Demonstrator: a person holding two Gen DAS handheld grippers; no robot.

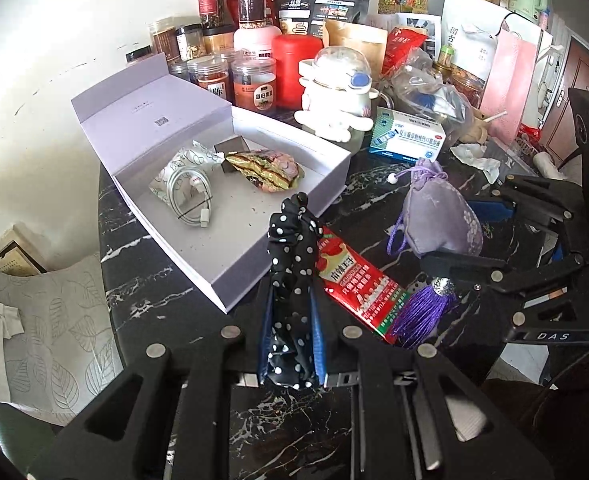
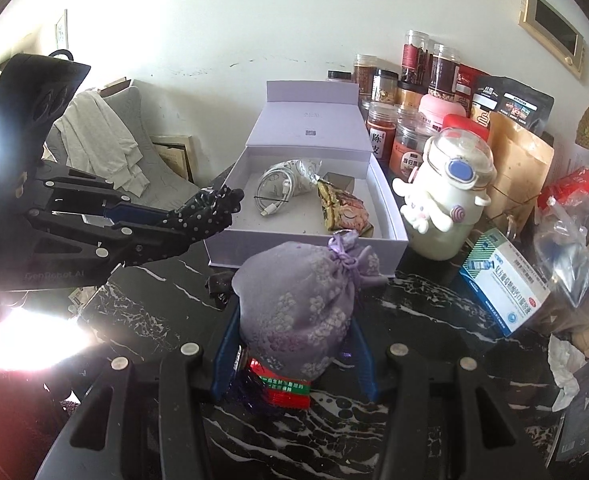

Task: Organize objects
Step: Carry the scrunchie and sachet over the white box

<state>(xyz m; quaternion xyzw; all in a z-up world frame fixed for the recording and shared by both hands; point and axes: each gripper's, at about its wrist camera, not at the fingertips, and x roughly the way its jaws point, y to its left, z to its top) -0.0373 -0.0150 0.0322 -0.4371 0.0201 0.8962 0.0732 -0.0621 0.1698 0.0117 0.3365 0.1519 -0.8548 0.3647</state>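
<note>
Inside the lavender box (image 1: 334,168), a cable (image 1: 190,192) and snack packet (image 1: 266,170) are already stowed; the polka-dot scrunchie (image 1: 292,280) is clamped in the left gripper (image 1: 292,312) at 6 o'clock of it, the purple sachet (image 2: 302,304) is clamped in the right gripper (image 2: 294,344), the red packet (image 1: 358,284) is left on the table (image 1: 166,300).

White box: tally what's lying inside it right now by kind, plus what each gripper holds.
In the white box:
Charging cable: 1
Snack packets: 2
Dark small box: 1
Held:
Polka-dot scrunchie: 1
Purple sachet: 1
Total: 6
</note>
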